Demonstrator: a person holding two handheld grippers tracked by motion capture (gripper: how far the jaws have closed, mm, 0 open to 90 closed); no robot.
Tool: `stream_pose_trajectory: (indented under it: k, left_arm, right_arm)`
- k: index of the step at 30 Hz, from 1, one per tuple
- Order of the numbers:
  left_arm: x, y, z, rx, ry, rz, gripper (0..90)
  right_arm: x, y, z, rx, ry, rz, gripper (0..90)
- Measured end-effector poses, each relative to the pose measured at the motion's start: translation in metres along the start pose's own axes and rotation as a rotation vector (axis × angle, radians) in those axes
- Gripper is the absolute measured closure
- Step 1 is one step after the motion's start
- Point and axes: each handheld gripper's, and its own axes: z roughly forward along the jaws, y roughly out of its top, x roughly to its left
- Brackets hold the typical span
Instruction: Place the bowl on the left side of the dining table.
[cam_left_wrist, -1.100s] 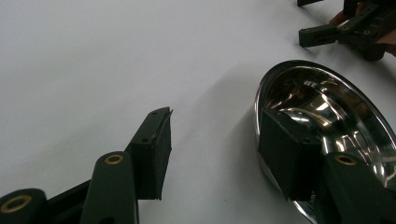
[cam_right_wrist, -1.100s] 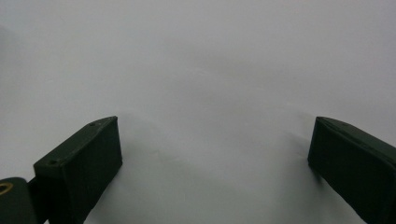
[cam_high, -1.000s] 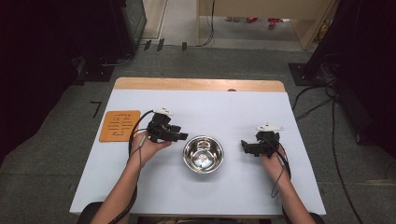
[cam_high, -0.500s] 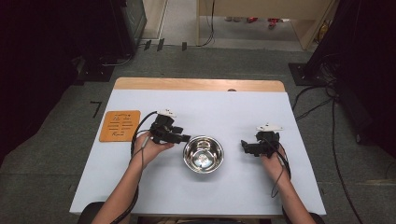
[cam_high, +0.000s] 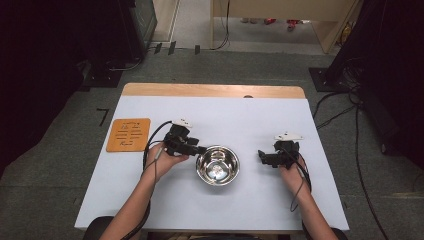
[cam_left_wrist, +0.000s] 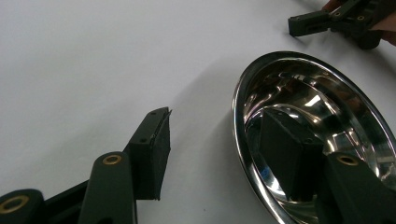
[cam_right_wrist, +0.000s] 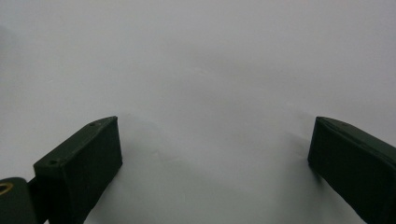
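Note:
A shiny steel bowl (cam_high: 217, 165) stands empty in the middle of the white table (cam_high: 240, 120). My left gripper (cam_high: 201, 150) is at the bowl's left rim, held in the person's left hand. In the left gripper view its jaws straddle the rim of the bowl (cam_left_wrist: 327, 107), one finger (cam_left_wrist: 152, 149) outside over the table and the other inside the bowl. The left gripper (cam_left_wrist: 217, 128) is open, with a gap between the pads and the rim. My right gripper (cam_high: 261, 156) rests to the right of the bowl and points at it. The right gripper (cam_right_wrist: 212, 140) stands open over bare table.
An orange board (cam_high: 128, 135) with markings lies at the table's left edge. A wooden strip (cam_high: 210, 90) runs along the far edge. Cables trail from both grippers along the forearms. The right gripper (cam_left_wrist: 299, 23) is beyond the bowl in the left gripper view.
My left gripper has edged slightly to the right, closer onto the bowl's rim. The right gripper and the bowl have stayed where they were.

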Motion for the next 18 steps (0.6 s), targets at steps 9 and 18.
stream_pose_trajectory:
  k: [9, 18]
  left_arm:
    - [-0.004, -0.001, 0.008, 0.02, -0.021, 0.007, 45.1]
    - [-0.008, -0.001, 0.017, 0.041, -0.035, 0.014, 46.9]
  right_arm:
    - [0.0, 0.0, 0.0, 0.0, 0.0, 0.001, 2.5]
    - [0.0, 0.0, 0.0, 0.0, 0.0, 0.0, 2.5]
